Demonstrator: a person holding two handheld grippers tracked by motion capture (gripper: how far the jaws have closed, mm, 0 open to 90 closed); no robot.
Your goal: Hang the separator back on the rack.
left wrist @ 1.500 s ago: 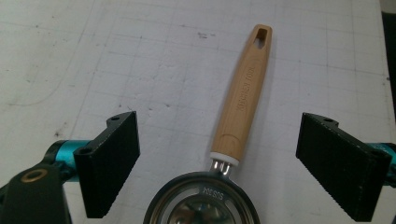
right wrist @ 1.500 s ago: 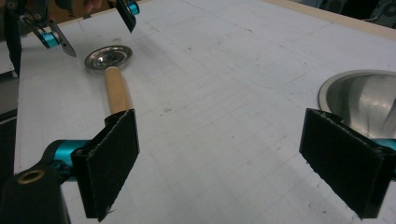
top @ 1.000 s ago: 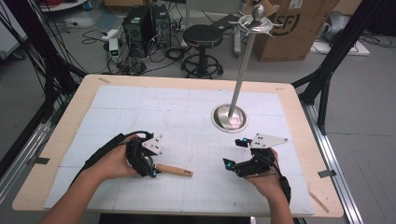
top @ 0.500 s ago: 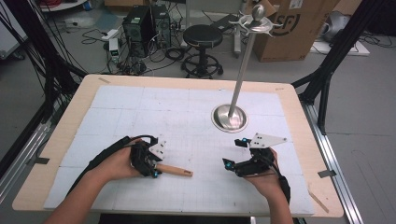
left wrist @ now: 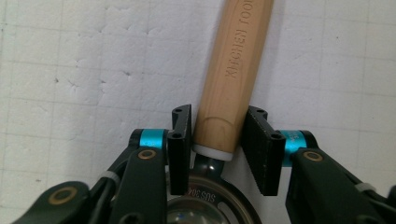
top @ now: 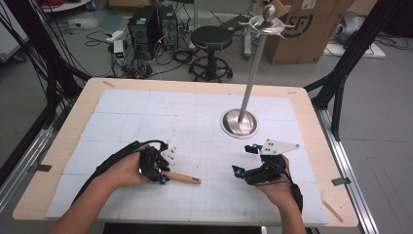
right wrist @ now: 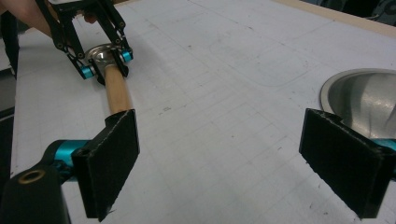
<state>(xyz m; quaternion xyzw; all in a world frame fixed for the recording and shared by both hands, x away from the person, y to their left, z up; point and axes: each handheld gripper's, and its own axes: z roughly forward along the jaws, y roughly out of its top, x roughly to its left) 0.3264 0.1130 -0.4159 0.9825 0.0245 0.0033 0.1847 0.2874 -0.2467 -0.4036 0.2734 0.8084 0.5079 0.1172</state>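
Seen from above, a person works two grippers over a white gridded table (top: 146,112). The left gripper (top: 162,175) has just been closing its jaws around the near end of a wooden-handled kitchen utensil (top: 185,178), which lies flat on the table with its handle running level toward the right gripper (top: 241,170). A tall metal stand (top: 239,122) rises beyond, well apart from both hands.

From the left gripper's own camera, the two black pads (left wrist: 180,140) clamp the handle (left wrist: 231,70) where wood meets its white collar and metal neck; the handle's long axis runs straight away from the jaws.

The right gripper's camera shows its jaws spread wide with nothing between them, the handle's free end (right wrist: 117,95) just past the left pad (right wrist: 112,158) and pointing toward it. The left hand is plainly the nearer; any handover would likely bring the right jaws across that free end.
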